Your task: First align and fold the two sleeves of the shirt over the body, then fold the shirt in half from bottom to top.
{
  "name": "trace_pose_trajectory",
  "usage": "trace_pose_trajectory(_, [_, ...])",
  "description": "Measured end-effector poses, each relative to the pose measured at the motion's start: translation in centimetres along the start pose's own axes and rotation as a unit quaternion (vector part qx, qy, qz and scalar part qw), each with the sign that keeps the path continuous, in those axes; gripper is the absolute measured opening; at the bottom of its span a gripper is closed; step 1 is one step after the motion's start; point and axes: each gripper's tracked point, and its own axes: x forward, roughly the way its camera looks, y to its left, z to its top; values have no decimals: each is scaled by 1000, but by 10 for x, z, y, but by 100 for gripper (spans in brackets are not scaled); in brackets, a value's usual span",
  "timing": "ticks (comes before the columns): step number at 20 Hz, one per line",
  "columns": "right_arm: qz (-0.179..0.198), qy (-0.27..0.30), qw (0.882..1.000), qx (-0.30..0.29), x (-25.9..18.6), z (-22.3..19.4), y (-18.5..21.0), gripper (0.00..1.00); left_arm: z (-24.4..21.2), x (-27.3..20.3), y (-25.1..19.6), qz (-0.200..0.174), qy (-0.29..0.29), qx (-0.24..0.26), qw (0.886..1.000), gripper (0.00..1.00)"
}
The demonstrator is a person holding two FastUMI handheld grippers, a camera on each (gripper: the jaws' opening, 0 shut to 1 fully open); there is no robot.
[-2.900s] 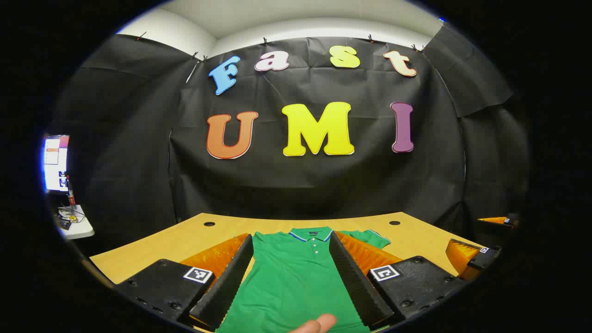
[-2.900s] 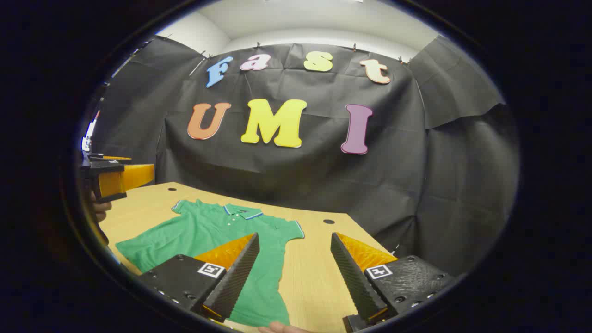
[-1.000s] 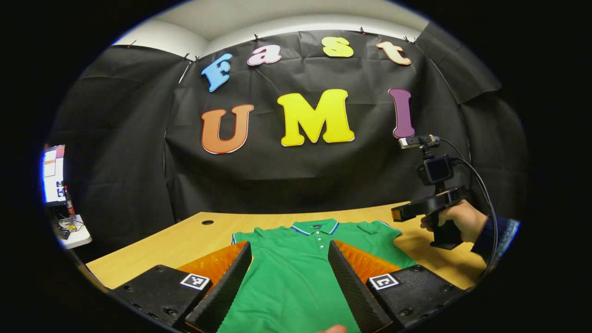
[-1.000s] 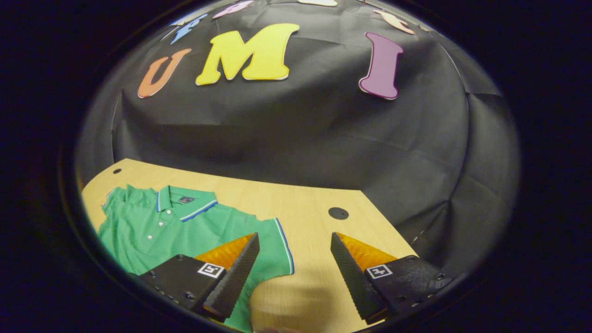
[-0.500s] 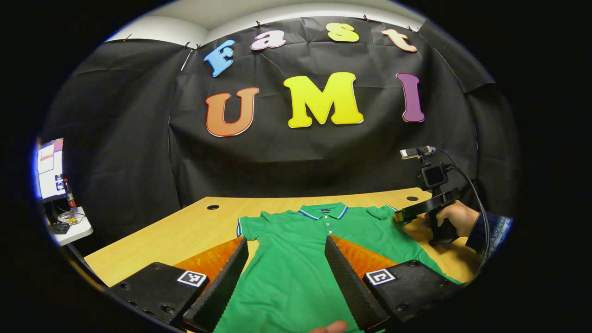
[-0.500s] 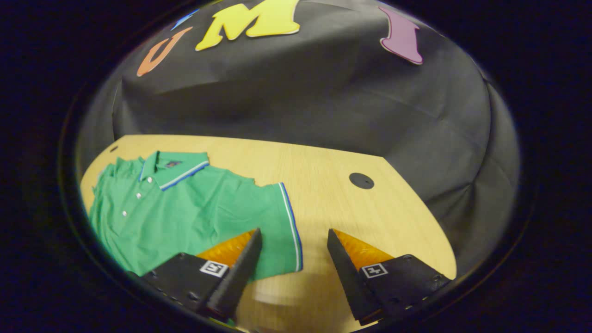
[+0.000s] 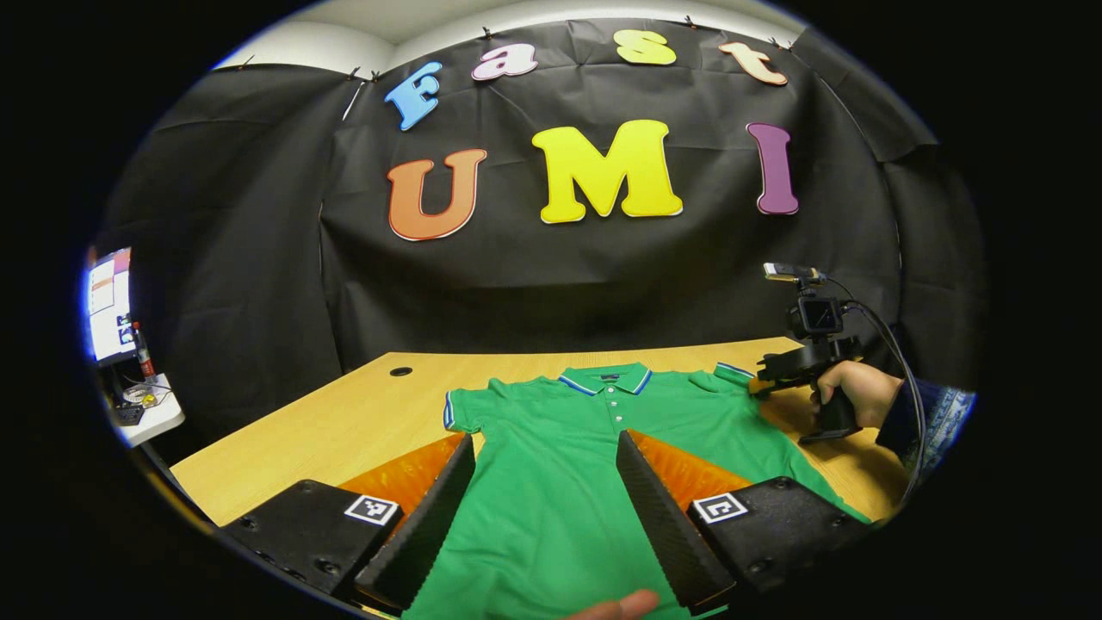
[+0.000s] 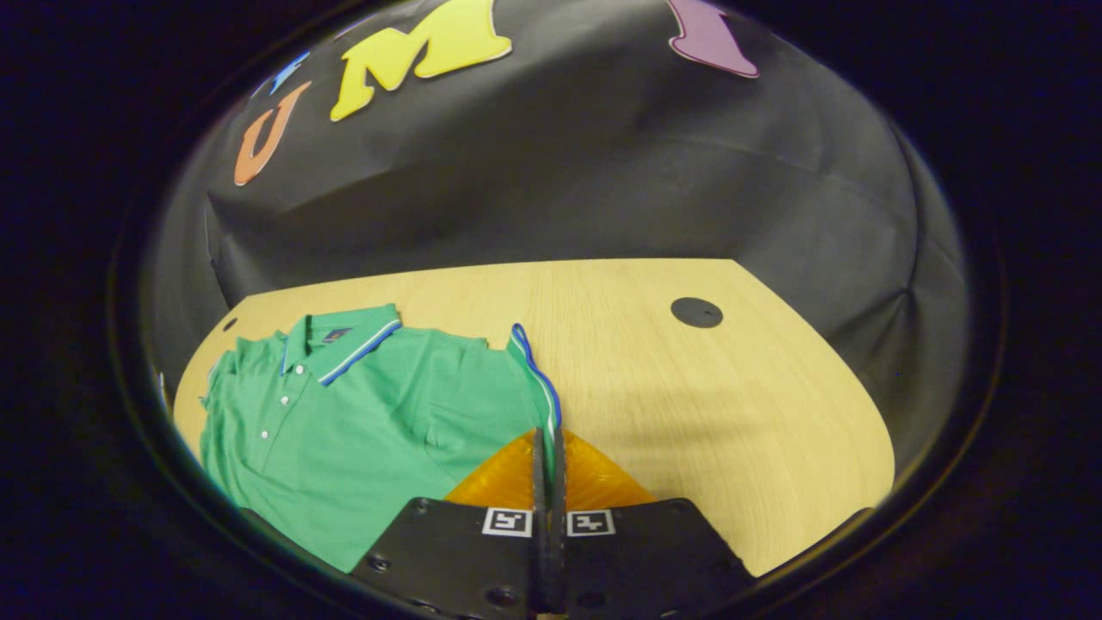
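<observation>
The green shirt (image 7: 568,448) lies flat on the worktop (image 8: 689,387); the left tool (image 7: 542,508) hovers over its body, fingers apart; the right tool (image 8: 547,448) is clamped on the sleeve (image 8: 534,370) hem at the shirt's edge.

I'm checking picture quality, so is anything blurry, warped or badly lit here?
Left gripper view: sharp, table edge bowed by the lens, screen glaring bright. Right gripper view: shirt sharp, the table curved, a soft shadow beside the right tool.

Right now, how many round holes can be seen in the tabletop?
2. One hole sits at the far left of the table, beyond the shirt's left sleeve; the other hole lies right of the shirt. Others may be hidden.
</observation>
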Motion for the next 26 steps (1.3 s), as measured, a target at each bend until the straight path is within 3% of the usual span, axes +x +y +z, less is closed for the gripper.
trace_pose_trajectory(5, [-5,-16,1000,1,-13,12,-2,0,7,-2,8,5,-11,2,1000,100])
trace_pose_trajectory(11, [-5,-42,998,-42,-39,33,22,0,9,-2,30,23,1,-14,1000,100])
trace_pose_trajectory(16, [9,-70,993,-99,-58,44,74,0,17,-3,49,31,-7,-20,999,100])
trace_pose_trajectory(23, [39,-60,988,-134,-59,23,157,0,13,0,77,45,16,-50,998,100])
trace_pose_trajectory(26, [57,-60,989,-123,-62,18,176,1,11,2,79,36,27,-73,996,100])
